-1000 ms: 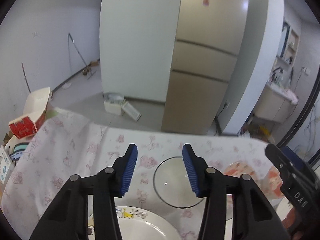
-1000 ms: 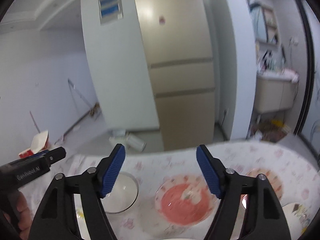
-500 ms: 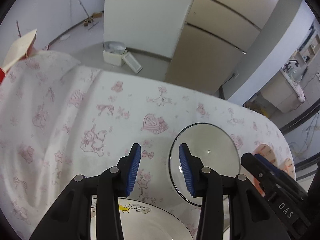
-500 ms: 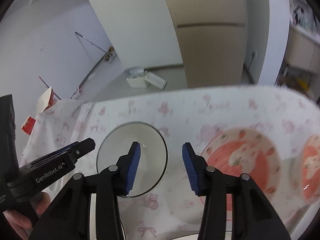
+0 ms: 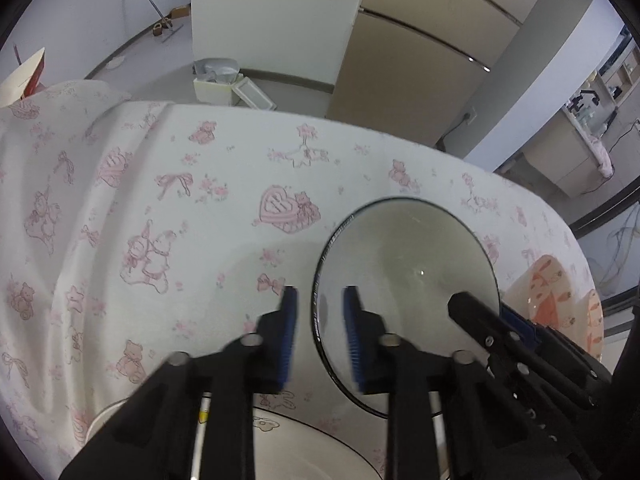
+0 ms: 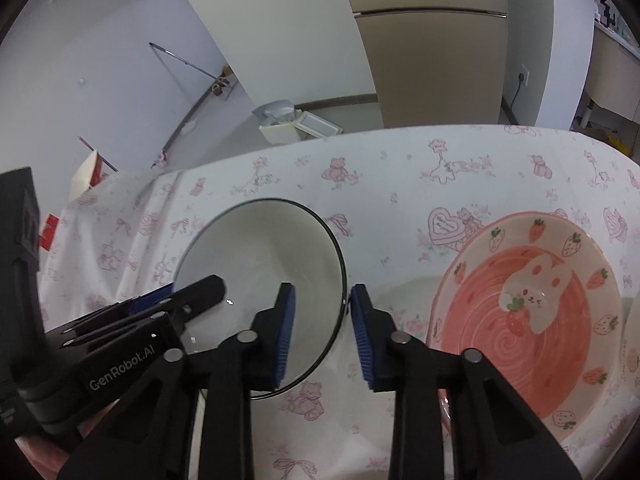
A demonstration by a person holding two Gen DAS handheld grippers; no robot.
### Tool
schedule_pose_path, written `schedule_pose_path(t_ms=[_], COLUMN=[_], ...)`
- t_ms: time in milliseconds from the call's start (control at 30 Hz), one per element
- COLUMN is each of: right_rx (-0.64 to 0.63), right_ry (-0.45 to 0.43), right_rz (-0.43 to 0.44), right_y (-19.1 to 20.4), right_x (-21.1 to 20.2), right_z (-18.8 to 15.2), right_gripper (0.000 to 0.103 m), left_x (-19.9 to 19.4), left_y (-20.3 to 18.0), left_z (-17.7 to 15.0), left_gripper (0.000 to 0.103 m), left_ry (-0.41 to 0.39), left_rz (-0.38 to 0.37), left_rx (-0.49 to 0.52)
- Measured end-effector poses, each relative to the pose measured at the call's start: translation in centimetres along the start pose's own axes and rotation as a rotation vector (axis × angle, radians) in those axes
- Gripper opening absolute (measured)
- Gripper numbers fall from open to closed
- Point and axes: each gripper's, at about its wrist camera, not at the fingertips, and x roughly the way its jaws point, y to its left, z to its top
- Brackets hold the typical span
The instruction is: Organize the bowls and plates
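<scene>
A white bowl with a thin dark rim (image 5: 404,264) stands on the pink-patterned tablecloth (image 5: 160,200); it also shows in the right wrist view (image 6: 260,264). My left gripper (image 5: 318,332) is open and straddles the bowl's left rim. My right gripper (image 6: 322,334) is open and straddles the bowl's right rim. A pink strawberry-and-rabbit bowl (image 6: 524,320) sits to the right. A white cartoon plate (image 5: 304,452) lies under the left gripper.
Another pink dish (image 5: 560,300) sits at the table's right end. A white bin (image 5: 218,84) stands on the floor beyond the table's far edge, near a beige fridge (image 5: 420,52). A red-and-white box (image 5: 24,76) is at the far left.
Both grippers have tilted down and closed in on the white bowl, their jaws narrowing from wide open to a small gap on either side of its rim.
</scene>
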Motion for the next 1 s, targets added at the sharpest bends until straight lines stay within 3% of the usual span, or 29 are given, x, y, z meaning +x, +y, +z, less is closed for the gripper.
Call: schedule_pose_path(t_ms=[100,300,433,567,733,1000], right_rx=[0.004,-0.079,-0.061,-0.08,-0.05,-0.039], right_ry=[-0.006,-0.007,-0.016,-0.072,-0.134,-0.224], right_rz=[-0.024,-0.117,-0.114,-0.141,-0.062,-0.034], right_y=[0.1,1.6,1.3,2.1,1.7,2.0], right_x=[0.1,0.8,0.5,-1.4,-5.2,-10.0], right_z=[-0.1,-0.6,-0.5,-0.6,-0.1,-0.2], right_gripper=[0.018,0.018,0.014,0.013,0.013,0.013], left_x=[0.1,0.3,0.1,-2.3,-6.0,-11.0], left_y=[-0.1,0.1,-0.1,-1.2,-1.4,-3.2], left_z=[-0.1,-0.1,-0.2,-0.4,-0.4,-0.8], left_gripper=[0.01,0.01,0.009,0.009,0.008,0.008], left_ry=[-0.021,-0.019,-0.014,-0.086,-0.161,-0.271], left_rz=[0.028,0.011,0.038,0.063,0.008,-0.029], left_rx=[0.007,-0.002,0.016,0.044,0.038,0.069])
